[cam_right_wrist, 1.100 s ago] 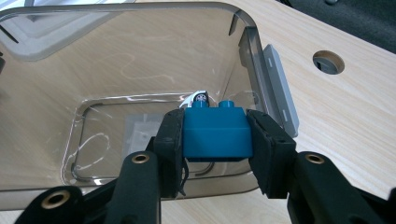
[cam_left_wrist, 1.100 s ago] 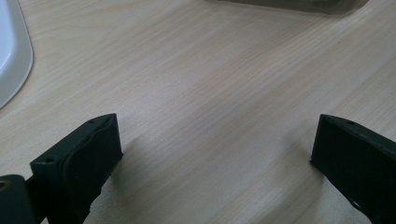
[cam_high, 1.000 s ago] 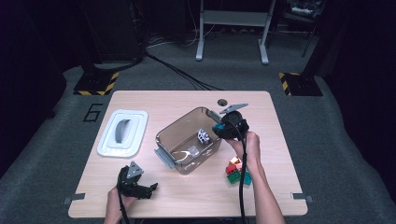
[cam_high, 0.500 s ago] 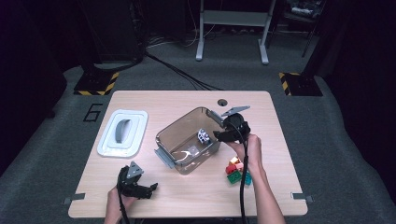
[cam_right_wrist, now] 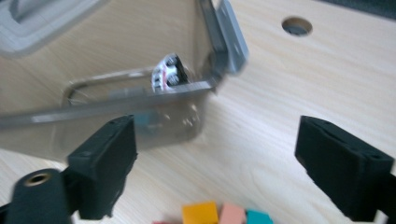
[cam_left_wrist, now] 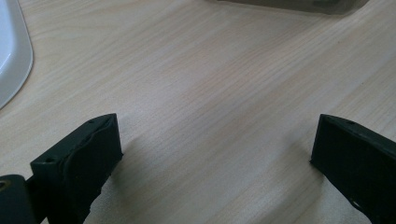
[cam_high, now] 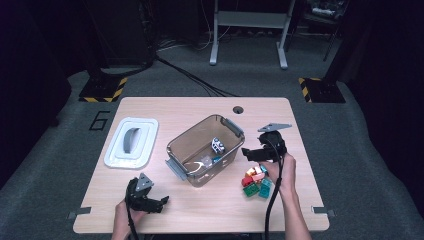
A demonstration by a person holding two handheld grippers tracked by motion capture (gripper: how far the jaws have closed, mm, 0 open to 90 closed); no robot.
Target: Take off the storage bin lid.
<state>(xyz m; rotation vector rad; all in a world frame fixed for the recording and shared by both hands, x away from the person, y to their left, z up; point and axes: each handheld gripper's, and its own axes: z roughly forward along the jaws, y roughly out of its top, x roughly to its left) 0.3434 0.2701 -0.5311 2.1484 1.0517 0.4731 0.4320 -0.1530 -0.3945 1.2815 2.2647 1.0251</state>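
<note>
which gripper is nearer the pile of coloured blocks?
The right gripper: it hovers open just above the coloured blocks, beside the clear bin. The left gripper sits across the table's near edge.

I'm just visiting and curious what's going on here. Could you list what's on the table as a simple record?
table: light wood
bin: clear, open, centre
bin contents: a few small items
lid: white, lying left of bin
blocks: coloured pile right of bin
left gripper: fingers open, empty
right gripper: fingers open, empty, above blocks
</note>
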